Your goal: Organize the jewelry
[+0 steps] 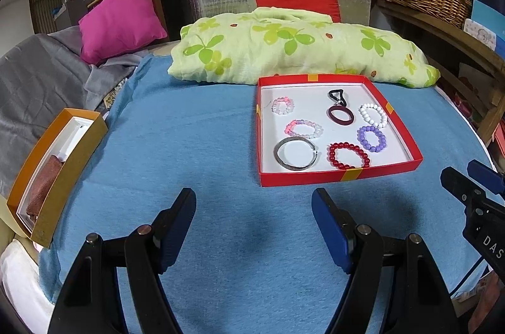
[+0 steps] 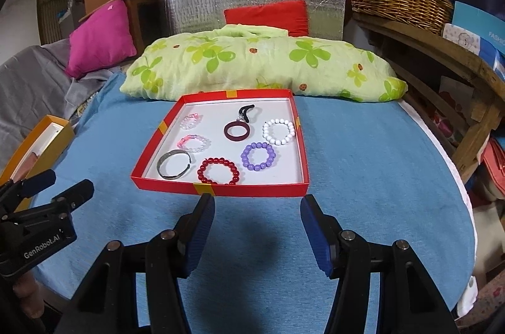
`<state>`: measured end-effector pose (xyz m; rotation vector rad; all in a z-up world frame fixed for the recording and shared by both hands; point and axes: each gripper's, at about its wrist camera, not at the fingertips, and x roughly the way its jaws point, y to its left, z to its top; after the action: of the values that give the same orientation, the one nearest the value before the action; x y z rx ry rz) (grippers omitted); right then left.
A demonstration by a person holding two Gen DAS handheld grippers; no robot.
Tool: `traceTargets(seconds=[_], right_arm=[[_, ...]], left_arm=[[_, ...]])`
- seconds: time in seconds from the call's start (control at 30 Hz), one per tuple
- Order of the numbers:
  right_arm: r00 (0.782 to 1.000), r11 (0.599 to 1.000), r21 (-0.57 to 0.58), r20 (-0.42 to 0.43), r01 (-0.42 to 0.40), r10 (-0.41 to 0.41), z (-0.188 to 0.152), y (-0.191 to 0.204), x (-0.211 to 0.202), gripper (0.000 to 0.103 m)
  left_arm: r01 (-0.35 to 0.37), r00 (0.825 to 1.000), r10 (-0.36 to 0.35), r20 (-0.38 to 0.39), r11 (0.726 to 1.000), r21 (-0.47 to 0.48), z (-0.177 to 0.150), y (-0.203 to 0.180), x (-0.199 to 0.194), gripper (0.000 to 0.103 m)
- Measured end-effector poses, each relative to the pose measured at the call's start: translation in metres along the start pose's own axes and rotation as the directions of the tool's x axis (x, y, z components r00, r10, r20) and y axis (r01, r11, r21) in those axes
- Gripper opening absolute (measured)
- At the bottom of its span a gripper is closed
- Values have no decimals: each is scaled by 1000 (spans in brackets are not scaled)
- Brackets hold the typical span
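While both our grippers hover over the blue cloth (image 1: 195, 144), we look at the red tray (image 2: 221, 190) lying flat on it, near the green clover-print bundle (image 2: 252, 62). Seven pieces lie loose on its white floor, none touching the walls. At the tray's six o'clock sits the red bead bracelet (image 2: 217, 175), with the silver bangle (image 2: 173, 165) at about eight o'clock, an open cuff with a gap in its ring. The purple bead bracelet (image 2: 258, 156) sits at four o'clock, the white bead bracelet (image 2: 279, 131) at two. At centre we see a dark maroon ring (image 2: 238, 131) with a black cord loop (image 2: 247, 113) toward twelve. Two pale pink-and-clear bead bracelets (image 2: 194, 143) fill the ten o'clock side. Off at nine o'clock, the gold box (image 1: 60, 173) holds a brownish cloth in a white liner. Our left gripper (image 1: 254, 223) is spread wide, holding nothing; our right gripper (image 2: 257, 226) is likewise wide and empty, just short of the tray's near wall.
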<state>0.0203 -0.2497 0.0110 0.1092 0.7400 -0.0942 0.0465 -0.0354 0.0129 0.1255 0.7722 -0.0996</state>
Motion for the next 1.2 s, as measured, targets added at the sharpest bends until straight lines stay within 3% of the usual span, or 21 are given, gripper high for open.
traceTargets(seconds=[1.2], right_arm=[[999, 1000, 20, 47, 0, -1, 5, 8, -9, 61]], left_arm=[[8, 1000, -8, 22, 1000, -8, 0, 6, -9, 77]])
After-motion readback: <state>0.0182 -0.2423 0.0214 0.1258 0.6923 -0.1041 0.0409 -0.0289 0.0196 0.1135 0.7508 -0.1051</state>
